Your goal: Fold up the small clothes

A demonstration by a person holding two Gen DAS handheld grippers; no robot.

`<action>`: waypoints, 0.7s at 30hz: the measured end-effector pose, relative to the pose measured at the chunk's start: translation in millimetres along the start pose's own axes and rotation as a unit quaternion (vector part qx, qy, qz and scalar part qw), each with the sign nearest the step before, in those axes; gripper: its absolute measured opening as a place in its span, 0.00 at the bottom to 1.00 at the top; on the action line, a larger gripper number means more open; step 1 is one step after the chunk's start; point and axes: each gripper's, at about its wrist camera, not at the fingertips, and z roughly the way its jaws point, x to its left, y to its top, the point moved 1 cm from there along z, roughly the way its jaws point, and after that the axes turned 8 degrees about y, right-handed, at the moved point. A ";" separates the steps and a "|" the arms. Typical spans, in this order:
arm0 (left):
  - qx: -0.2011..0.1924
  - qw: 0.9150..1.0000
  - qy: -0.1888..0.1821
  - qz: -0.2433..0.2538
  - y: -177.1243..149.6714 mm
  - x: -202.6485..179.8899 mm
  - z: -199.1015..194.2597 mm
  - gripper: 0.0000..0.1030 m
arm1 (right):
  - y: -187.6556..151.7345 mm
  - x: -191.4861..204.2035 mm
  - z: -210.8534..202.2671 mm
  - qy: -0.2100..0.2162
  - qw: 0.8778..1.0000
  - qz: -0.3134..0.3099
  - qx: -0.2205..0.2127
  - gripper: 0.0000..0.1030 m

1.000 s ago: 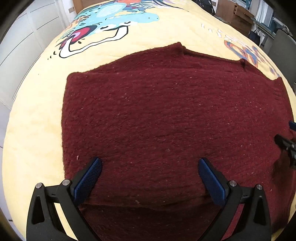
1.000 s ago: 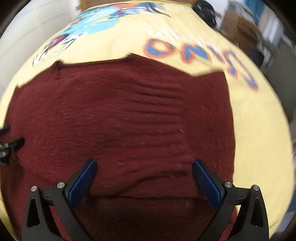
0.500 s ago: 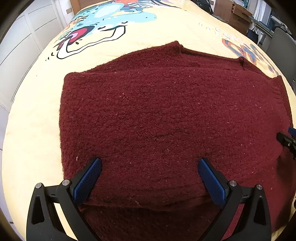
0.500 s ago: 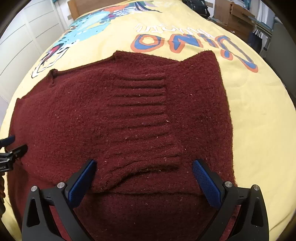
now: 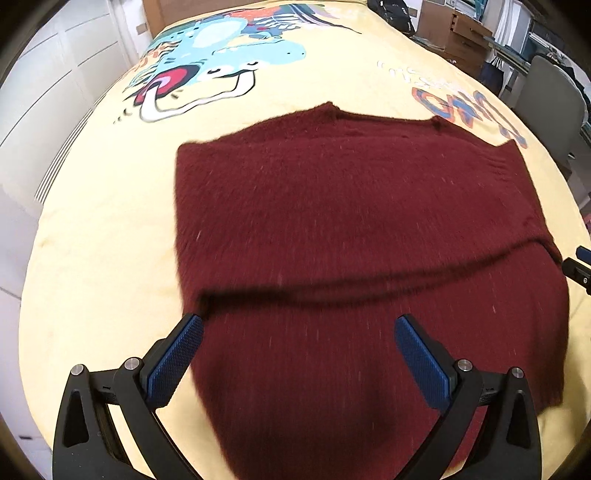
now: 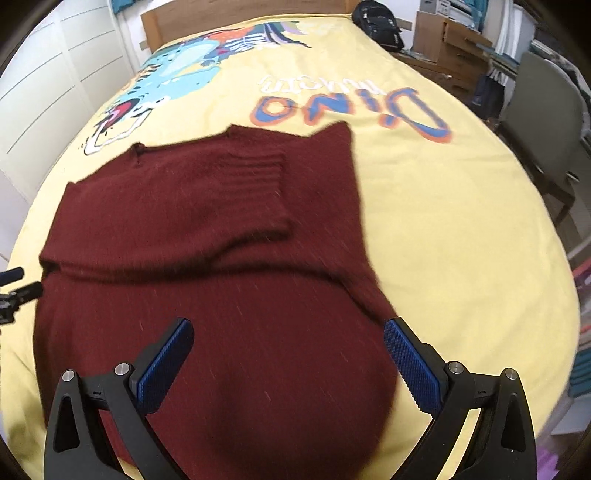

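My left claw [image 5: 298, 343] hung just above the near part of a dark red sweater [image 5: 362, 229], its two blue-padded fingers [image 5: 173, 360] spread wide apart with nothing between them but the knit below. My right claw [image 6: 288, 350] was the same: fingers [image 6: 412, 367] wide apart, holding nothing, poised over the near part of the sweater [image 6: 207, 236]. Whether the pads brushed the wool I could not tell from either camera.

The sweater lay spread on a yellow bedspread [image 5: 99, 229] printed with a blue cartoon dinosaur [image 5: 221, 55] and orange-and-blue lettering [image 6: 351, 107]. It lay in two layers: an upper layer covered the far part, and its near edge ran across the sweater as a dark shadowed fold line [image 5: 332, 291] just beyond my fingertips. In the right camera a ribbed cuff [image 6: 255, 177] lay flat on top of that upper layer, towards the far side, and the sweater's right edge ran down to my right finger. The left finger of my left claw sat at the sweater's left edge, half over the bedspread.

At the right rim of the left camera I could see the tip of my right claw [image 5: 578, 267], beside the sweater's right edge; at the left rim of the right camera the tip of my left claw [image 6: 18, 288] showed in the same way.

Beyond the bed stood white cupboard doors [image 6: 51, 81], a wooden headboard [image 6: 221, 14], a black bag [image 6: 380, 22], cardboard boxes [image 6: 443, 37] and a grey chair [image 6: 543, 122].
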 end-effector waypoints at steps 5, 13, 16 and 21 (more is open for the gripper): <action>0.021 0.999 -0.011 -0.032 -37.3 11.1 -15.5 0.99 | -36.0 -22.3 -23.1 -0.015 1.000 0.023 -0.001 1.00; 0.060 0.997 -0.005 -0.046 -89.4 24.7 -20.9 0.99 | -79.3 -35.5 -20.9 -0.001 0.997 0.059 0.058 1.00; 0.081 0.996 -0.008 -0.048 -108.4 24.9 -17.5 0.99 | -91.4 -32.3 -12.7 0.001 0.995 0.058 0.079 1.00; 0.114 0.992 -0.027 -0.046 -131.0 16.2 -5.6 0.99 | -105.5 -30.7 7.3 0.000 0.990 0.063 0.125 0.96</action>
